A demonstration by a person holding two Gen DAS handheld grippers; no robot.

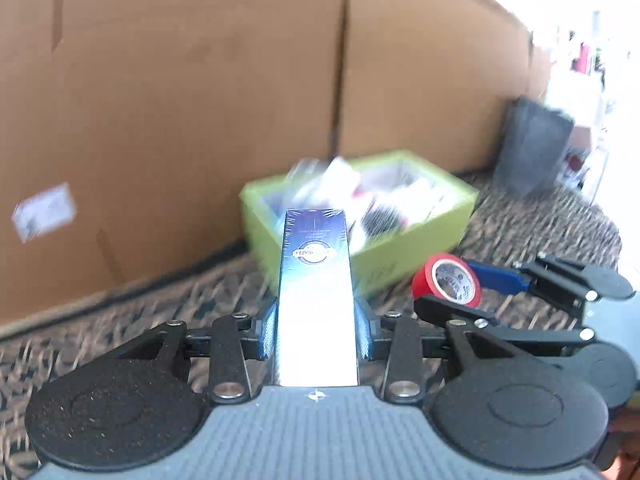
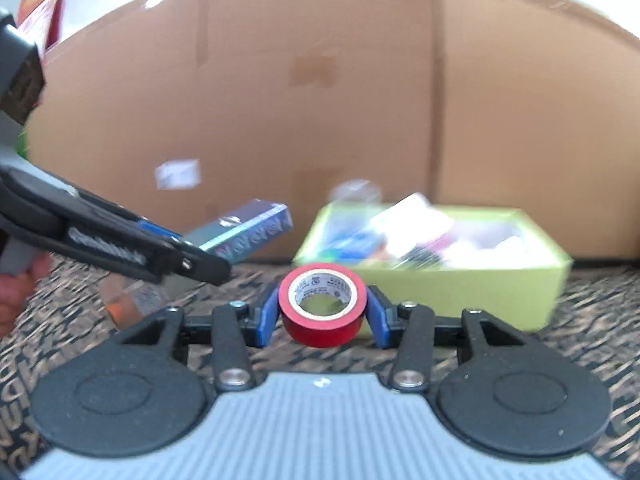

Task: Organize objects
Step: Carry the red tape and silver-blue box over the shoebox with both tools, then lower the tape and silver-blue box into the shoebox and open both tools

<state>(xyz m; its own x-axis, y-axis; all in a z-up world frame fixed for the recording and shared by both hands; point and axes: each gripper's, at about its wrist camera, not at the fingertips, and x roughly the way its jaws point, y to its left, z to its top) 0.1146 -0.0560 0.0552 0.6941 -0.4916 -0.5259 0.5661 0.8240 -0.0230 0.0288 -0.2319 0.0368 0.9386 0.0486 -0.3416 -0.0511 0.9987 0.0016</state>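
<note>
Halfway, I judge — left tongs (image 1: 316, 332) grip the blue carton (image 1: 314, 280); right tongs (image 2: 322, 316) grip the red tape roll (image 2: 322, 304); neither is yet in the already well-filled green bin (image 2: 460, 296).

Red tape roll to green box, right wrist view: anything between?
Nothing: only bare patterned carpet lies between the red tape roll and the green box, as the right wrist view shows.

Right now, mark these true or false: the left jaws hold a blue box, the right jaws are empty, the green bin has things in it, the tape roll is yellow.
1. The left gripper holds the blue box. True.
2. The right gripper is empty. False: its jaws clamp the tape roll.
3. The green bin holds items. True.
4. The tape roll is yellow. False: it is red.
</note>
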